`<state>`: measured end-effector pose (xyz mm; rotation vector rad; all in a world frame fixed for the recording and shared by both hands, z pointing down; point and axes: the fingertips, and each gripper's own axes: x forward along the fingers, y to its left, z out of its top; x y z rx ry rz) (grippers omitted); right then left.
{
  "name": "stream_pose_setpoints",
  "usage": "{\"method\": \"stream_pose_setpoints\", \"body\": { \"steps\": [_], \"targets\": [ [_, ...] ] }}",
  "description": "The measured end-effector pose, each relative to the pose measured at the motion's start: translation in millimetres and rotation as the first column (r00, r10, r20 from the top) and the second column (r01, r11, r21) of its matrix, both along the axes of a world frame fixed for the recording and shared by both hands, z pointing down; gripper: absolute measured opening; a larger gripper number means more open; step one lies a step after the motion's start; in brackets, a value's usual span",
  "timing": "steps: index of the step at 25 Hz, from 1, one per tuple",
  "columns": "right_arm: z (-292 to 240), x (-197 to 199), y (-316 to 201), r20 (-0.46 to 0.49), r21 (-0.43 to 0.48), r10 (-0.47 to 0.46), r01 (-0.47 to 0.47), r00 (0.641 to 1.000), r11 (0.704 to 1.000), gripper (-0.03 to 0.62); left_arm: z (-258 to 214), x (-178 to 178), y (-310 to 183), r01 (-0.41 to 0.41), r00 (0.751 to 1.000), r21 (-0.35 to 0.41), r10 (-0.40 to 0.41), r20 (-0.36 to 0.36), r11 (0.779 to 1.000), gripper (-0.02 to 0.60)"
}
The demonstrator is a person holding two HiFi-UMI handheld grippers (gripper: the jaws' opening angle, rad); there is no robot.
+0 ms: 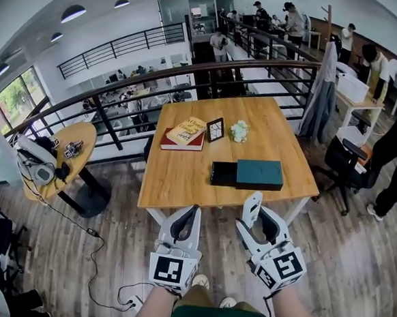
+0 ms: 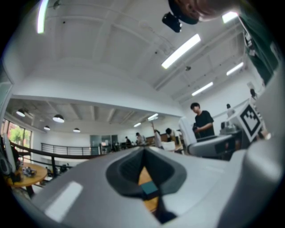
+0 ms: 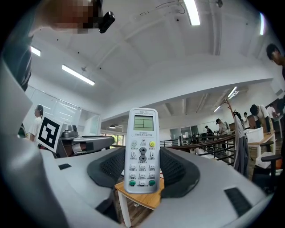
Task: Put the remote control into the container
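Wood is the surface ahead of you in the head view: a table [image 1: 183,180] carrying the container [image 1: 223,173], a black box with a teal lid [image 1: 259,173] touching its right side. Your right gripper [image 1: 262,222] is on the near side of the container, off the table, and holds the white remote control [image 1: 251,210] upright, so the remote is not yet in. Your left gripper [image 1: 193,212] sits just left of it, also on the near side of the container.

In the left gripper view, the left gripper's [image 2: 143,153] jaws meet at their tips with nothing between them. The teal lid [image 2: 149,190] shows through the slit below. I judge this hand is kept empty so it can steady the container or shift the lid.

In the right gripper view, the right gripper [image 3: 142,171] is clenched on the remote control [image 3: 142,151] by its long edges, low on the body, with the buttons facing you and the screen uppermost. That side grip likely leaves the faces free, so you can lay it flat in the container.
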<state>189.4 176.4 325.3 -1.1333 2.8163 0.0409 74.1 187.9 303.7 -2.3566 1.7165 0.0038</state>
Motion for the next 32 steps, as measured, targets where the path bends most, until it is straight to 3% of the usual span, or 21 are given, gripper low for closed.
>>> {"method": "stream_pose_setpoints", "body": {
  "steps": [5, 19, 22, 32],
  "targets": [
    [3, 2, -6, 0.003, 0.0, 0.002, -0.002, 1.0, 1.0, 0.252, 4, -2, -9, -0.001, 1.0, -0.012, 0.001, 0.021, 1.0, 0.0],
    [21, -35, -59, -0.028, -0.022, 0.008, -0.009, 1.0, 1.0, 0.252, 8, -33, -71, -0.04, 0.999, 0.017, 0.041, -0.012, 0.999, 0.0],
    [25, -49, -78, -0.023, -0.028, 0.012, -0.013, 1.0, 1.0, 0.252, 10, -43, -95, -0.044, 0.999, 0.026, 0.044, -0.012, 0.999, 0.0],
    [37, -81, -171, -0.053, -0.048, 0.078, -0.081, 0.996, 0.996, 0.252, 13, -60, -202, -0.163, 0.985, 0.031, 0.164, -0.047, 0.986, 0.0]
  ]
}}
